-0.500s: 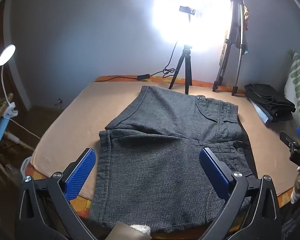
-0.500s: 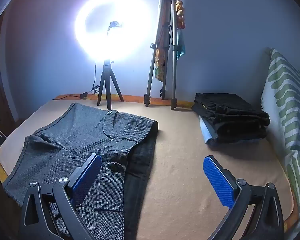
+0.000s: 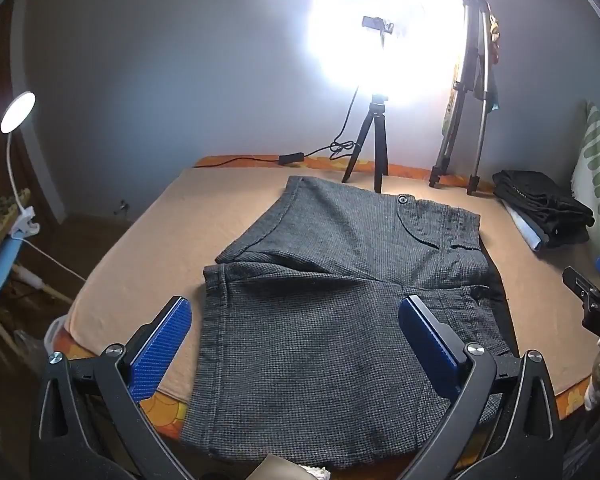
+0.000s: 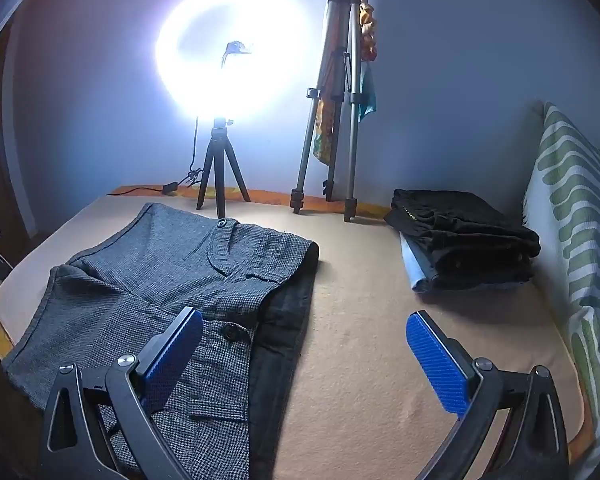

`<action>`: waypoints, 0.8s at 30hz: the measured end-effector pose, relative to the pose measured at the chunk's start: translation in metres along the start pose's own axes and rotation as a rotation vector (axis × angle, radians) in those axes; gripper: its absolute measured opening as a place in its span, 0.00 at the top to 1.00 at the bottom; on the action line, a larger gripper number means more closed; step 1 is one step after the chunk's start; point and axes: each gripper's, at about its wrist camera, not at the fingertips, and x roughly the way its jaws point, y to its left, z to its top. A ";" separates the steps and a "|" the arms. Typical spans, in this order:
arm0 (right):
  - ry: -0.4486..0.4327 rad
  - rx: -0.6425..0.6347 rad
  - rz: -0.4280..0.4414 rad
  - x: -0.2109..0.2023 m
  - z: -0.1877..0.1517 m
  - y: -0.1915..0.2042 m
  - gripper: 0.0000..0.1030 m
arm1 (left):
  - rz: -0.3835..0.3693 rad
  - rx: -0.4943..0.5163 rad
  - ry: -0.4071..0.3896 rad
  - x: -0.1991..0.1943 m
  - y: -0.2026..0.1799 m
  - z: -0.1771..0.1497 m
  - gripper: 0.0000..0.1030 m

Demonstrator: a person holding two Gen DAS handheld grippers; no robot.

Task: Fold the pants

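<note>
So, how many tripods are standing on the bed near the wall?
2. The short black tripod stands under the ring light; the taller silver tripod stands to its right, beside the folded clothes pile. None seems hidden.

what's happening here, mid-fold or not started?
Not started, by the look of it. A person holds two grippers over grey shorts spread flat on the bed, on top of a darker garment. The left gripper and right gripper are both open, holding nothing. A stack of folded dark clothes sits by the striped pillow.
</note>
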 end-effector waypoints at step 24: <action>0.015 -0.014 0.003 -0.001 0.001 0.001 0.00 | 0.003 -0.002 -0.010 -0.002 0.005 -0.001 0.00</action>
